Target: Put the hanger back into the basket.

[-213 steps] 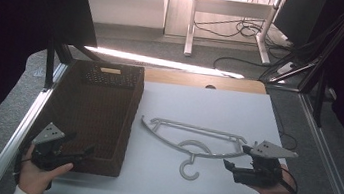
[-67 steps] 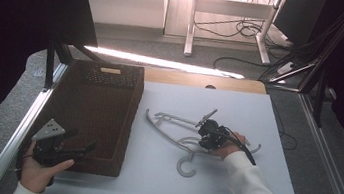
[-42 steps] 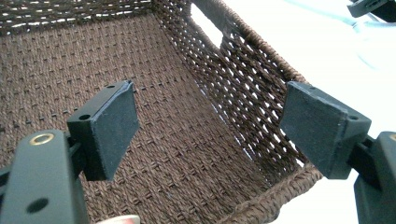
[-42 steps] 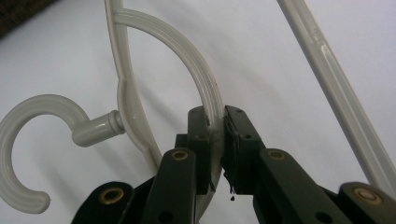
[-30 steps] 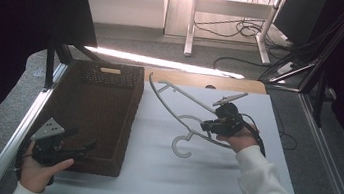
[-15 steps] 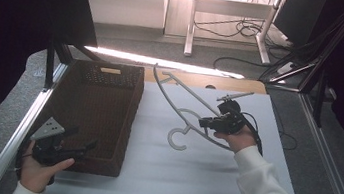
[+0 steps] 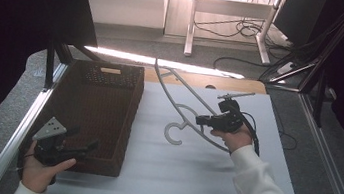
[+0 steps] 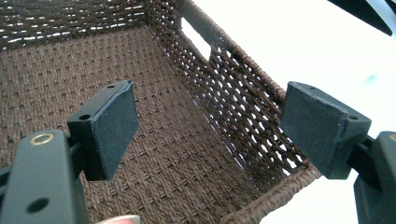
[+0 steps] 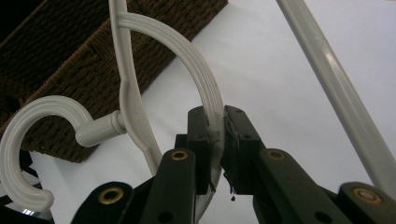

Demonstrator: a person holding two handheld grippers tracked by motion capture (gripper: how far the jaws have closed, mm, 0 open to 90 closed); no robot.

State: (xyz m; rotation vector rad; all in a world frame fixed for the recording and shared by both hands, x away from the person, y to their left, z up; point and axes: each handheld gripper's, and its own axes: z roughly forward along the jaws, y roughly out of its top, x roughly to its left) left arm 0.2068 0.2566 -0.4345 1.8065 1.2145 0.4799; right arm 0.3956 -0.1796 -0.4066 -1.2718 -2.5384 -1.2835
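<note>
- Right gripper (image 7: 202, 120) clamped on the grey hanger (image 7: 184, 103) at its inner curved rib, jaws pinching the thin plastic flat-on, likely to stop it swivelling.
- Hanger lifted clear of the white table (image 7: 161, 166), tilted with one end high, hook (image 9: 28, 154) pointing toward the brown wicker basket (image 7: 97, 112).
- Left gripper (image 7: 85, 146) spread wide, grasping nothing, straddling the basket's near right corner, probably ready to steady it.
- Basket empty inside.
</note>
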